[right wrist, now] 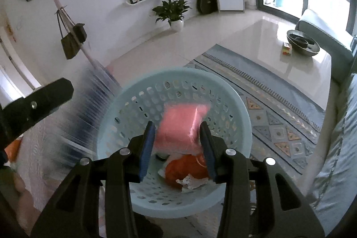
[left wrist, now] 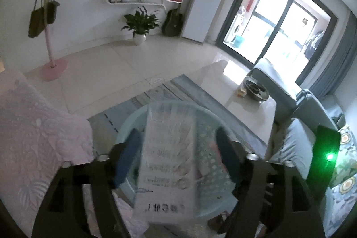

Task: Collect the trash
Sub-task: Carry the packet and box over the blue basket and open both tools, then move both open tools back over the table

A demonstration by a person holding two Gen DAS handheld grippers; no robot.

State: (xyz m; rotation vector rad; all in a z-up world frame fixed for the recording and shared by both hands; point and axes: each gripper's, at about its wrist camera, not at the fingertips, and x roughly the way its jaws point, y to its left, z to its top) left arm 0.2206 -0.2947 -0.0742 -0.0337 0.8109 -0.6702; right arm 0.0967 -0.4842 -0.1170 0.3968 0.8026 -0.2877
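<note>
Here the pink plastic packet (right wrist: 180,126) is seen between the parted pads of the right claw (right wrist: 177,148), directly above the pale blue laundry basket (right wrist: 243,133). The blurred printed wrapper (left wrist: 167,155) lies lengthwise within the open left claw (left wrist: 176,155), over the same basket; whether either item is gripped cannot be told.

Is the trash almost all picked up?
Partly. The basket already holds an orange bag and paper scraps. The right gripper has a pink packet over it; a blurry white wrapper sits between the left gripper's open fingers. What remains isn't visible.
</note>
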